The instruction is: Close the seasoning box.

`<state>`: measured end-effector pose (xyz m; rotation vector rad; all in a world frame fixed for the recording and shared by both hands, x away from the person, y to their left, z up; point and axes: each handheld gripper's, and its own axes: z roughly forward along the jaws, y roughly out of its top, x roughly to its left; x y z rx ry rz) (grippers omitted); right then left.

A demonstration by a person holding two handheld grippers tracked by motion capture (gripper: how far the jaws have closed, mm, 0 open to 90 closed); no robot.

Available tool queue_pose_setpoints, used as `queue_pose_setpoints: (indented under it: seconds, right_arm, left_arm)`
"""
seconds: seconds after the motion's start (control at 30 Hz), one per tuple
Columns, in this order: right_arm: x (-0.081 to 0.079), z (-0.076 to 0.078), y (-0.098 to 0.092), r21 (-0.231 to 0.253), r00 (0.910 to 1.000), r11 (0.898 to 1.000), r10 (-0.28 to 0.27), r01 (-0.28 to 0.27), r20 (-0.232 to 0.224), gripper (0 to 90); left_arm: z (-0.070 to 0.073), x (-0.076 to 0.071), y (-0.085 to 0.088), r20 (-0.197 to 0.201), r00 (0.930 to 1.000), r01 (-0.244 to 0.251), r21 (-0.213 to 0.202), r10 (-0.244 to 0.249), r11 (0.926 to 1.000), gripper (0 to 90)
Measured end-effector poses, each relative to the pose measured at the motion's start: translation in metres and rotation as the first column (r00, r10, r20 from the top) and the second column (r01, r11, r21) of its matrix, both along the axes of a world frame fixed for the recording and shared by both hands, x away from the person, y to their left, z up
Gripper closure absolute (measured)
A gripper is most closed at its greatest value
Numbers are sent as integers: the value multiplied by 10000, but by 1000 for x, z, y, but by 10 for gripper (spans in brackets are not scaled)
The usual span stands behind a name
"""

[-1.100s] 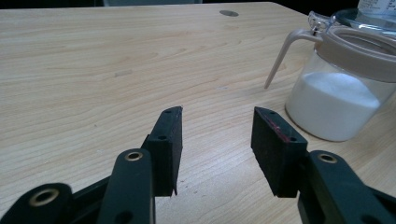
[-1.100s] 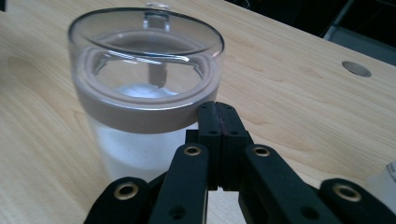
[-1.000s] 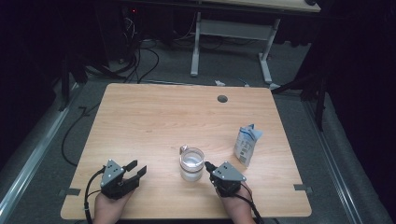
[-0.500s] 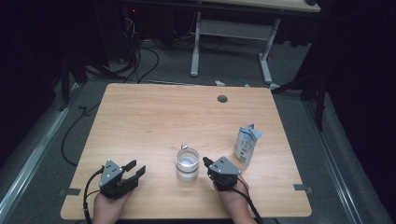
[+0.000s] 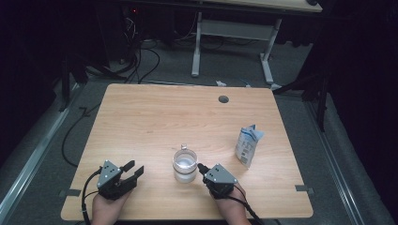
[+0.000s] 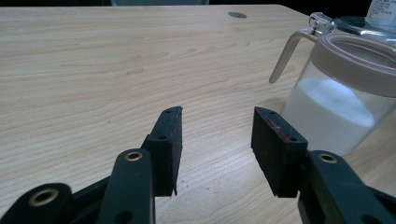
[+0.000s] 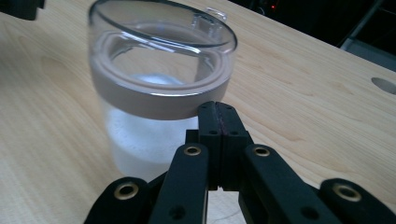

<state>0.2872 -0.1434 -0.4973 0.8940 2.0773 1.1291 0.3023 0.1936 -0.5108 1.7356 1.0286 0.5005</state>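
Glass jar [image 5: 184,165], clear with a beige collar under a see-through lid and a white powder in its lower part, stands upright on the wooden table [image 5: 155,117], near the front edge and roughly midway along it. Its small lid latch points away from the person.

Just to the right of the jar, the right gripper [image 5: 201,167] lies low over the table with its jaws pressed flat together, nothing between them. In the right gripper view, those closed tips [image 7: 217,116] sit right at the jar's beige collar; whether they touch it I cannot tell.

To the left of the jar, well apart from it, the left gripper [image 5: 133,169] rests near the front edge with its jaws partly spread and holding nothing. In the left gripper view, bare wood shows between the pads [image 6: 170,140].

Farther right of the jar, beyond the right gripper, a white and blue pouch [image 5: 248,146] stands upright. A round cable hole [image 5: 223,99] lies in the far part of the table behind the jar.
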Motion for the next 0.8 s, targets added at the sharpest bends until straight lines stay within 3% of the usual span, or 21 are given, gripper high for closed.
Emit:
queue_pose_setpoints:
  seconds: [0.27,0.47,0.63,0.8]
  right_arm:
    - [-13,2,14,44,9983,9984,557,-558,147,898]
    - [-14,2,13,82,9980,9980,618,-620,160,890]
    - [-5,-1,-12,297,9999,9996,-26,31,-167,825]
    - [4,-9,-55,636,9924,9917,-1083,1120,-587,726]
  left_arm:
    - [0,-1,1,8,10000,-1,37,0,10000,536]
    - [0,-2,3,5,10000,-63,15,63,10000,535]
    - [0,-2,6,-16,9999,-103,18,103,9999,535]
    - [-1,-2,9,9,9998,-217,111,217,9997,530]
